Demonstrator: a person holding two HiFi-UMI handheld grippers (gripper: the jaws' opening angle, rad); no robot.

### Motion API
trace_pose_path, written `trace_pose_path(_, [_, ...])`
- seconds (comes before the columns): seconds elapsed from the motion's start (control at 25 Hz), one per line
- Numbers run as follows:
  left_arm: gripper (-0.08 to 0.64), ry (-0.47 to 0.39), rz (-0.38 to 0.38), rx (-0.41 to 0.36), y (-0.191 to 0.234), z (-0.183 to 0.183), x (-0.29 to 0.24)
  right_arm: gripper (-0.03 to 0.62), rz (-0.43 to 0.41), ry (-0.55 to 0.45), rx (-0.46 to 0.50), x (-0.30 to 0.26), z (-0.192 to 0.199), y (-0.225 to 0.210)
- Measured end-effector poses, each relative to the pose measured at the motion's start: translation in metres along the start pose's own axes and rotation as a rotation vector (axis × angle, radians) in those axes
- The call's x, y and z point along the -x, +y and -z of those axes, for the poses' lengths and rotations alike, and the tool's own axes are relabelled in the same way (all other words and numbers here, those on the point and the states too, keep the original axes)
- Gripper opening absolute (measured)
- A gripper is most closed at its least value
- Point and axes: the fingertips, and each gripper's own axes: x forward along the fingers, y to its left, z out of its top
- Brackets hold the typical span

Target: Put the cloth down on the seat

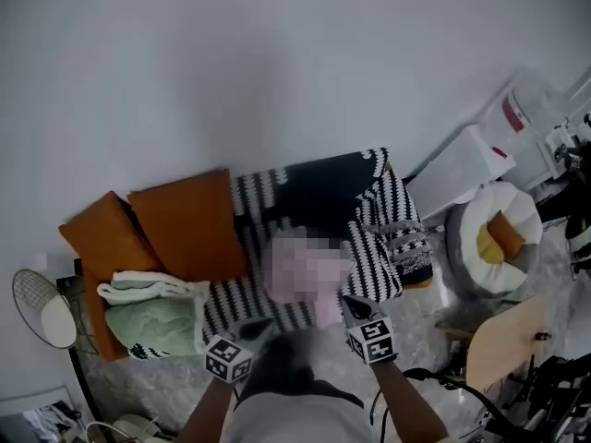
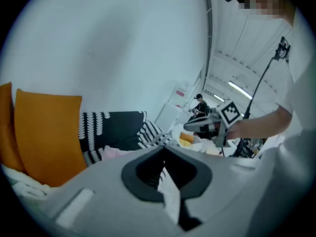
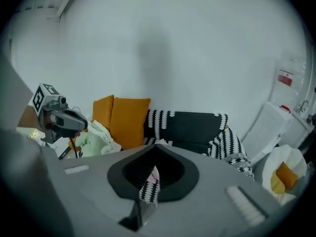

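Note:
A pale pink cloth (image 1: 305, 270), partly under a mosaic patch, lies on the sofa seat, which is covered by a black-and-white patterned throw (image 1: 374, 252). In the head view my left gripper (image 1: 259, 327) is at the cloth's near left edge and my right gripper (image 1: 356, 305) at its near right edge. In the left gripper view the left gripper (image 2: 165, 174) is shut on a pale fold of cloth (image 2: 171, 196). Seen in its own view, the right gripper (image 3: 153, 173) is shut on a fold of black-and-white striped fabric (image 3: 148, 187) with a bit of pink in it.
Two orange cushions (image 1: 189, 224) lean at the sofa's left, with a green and white bundle (image 1: 152, 317) in front of them. To the right stand a white round pouf (image 1: 499, 233), a wooden chair (image 1: 503, 340) and white boxes (image 1: 462, 169). A wall rises behind the sofa.

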Motion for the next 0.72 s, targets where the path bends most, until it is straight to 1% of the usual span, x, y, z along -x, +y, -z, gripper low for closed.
trace_pose_path(0.2, [-0.002, -0.062, -0.029, 0.008, -0.043, 0.006, 0.018, 0.005, -0.009, -0.040, 0.000, 0.048, 0.027, 0.011])
trace_pose_path(0.32, [-0.002, -0.077, -0.044, 0.004, -0.069, 0.018, 0.031, 0.006, -0.017, -0.071, -0.003, 0.078, 0.040, 0.020])
trace_pose_path(0.72, [-0.002, -0.135, -0.100, -0.022, -0.156, 0.049, 0.072, 0.006, -0.026, -0.161, 0.035, 0.177, 0.081, 0.042])
